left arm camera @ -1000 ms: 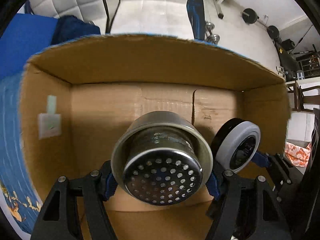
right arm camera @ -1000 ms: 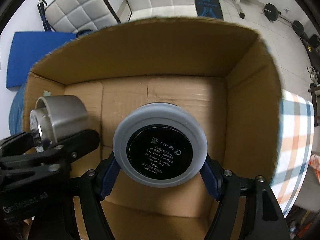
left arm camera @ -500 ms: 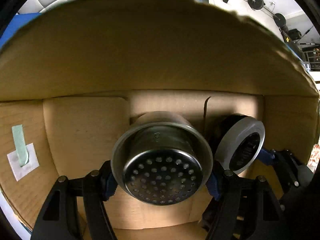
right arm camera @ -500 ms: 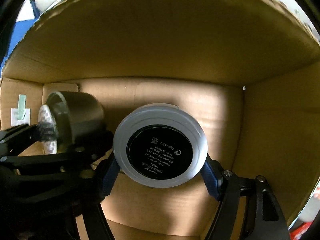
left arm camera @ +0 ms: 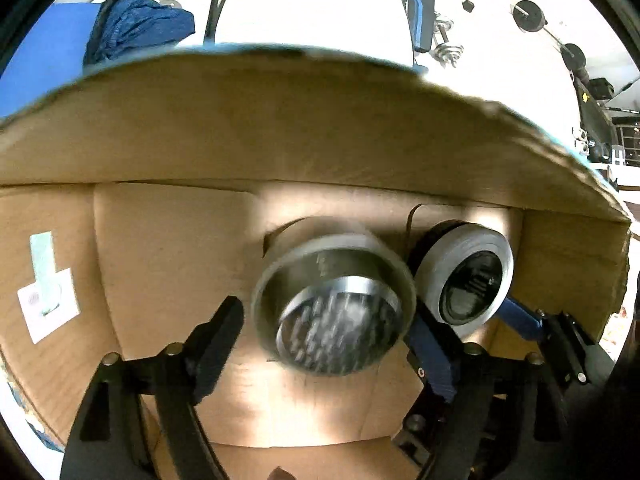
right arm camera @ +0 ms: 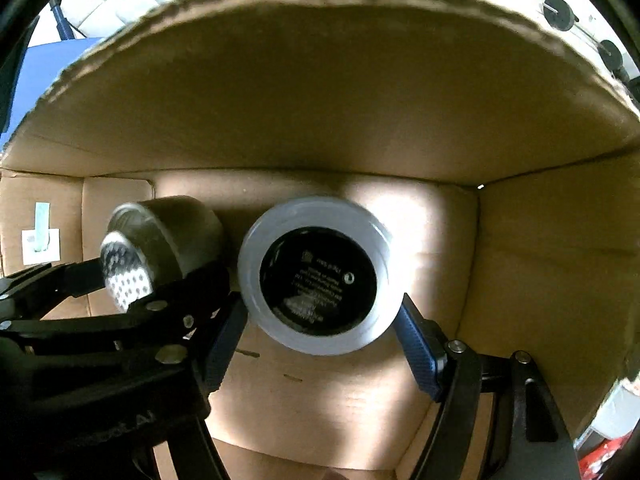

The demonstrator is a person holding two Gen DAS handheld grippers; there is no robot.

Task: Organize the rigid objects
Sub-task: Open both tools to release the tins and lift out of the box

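**Two round pieces inside the box**

A steel strainer cup (left arm camera: 334,300), its perforated base facing the camera, sits blurred inside the cardboard box (left arm camera: 168,248). Just to its right is a grey-rimmed round jar (right arm camera: 314,276), black label outward, near the back wall; whether they touch is unclear.

Metal strainer cup (left arm camera: 334,298) motion-blurred in left view; holes on its perforated end smear into streaks, rim soft. Left gripper (left arm camera: 326,334): right finger's pad partly hidden behind the cup's rim; contact with the cup cannot be told.

Gray-rimmed jar (right arm camera: 316,276) in right view: printed text on black base too small and blurred to read. In left view its 9 o'clock edge sits behind the cup.

Cardboard box (right arm camera: 320,112): near wall cut off at 6 o'clock in both views; floor under the jar hidden.

White label (left arm camera: 46,312) on box wall at 9 o'clock: markings illegible.

Gym weights (left arm camera: 528,16) at 1 o'clock, small and washed out by glare.
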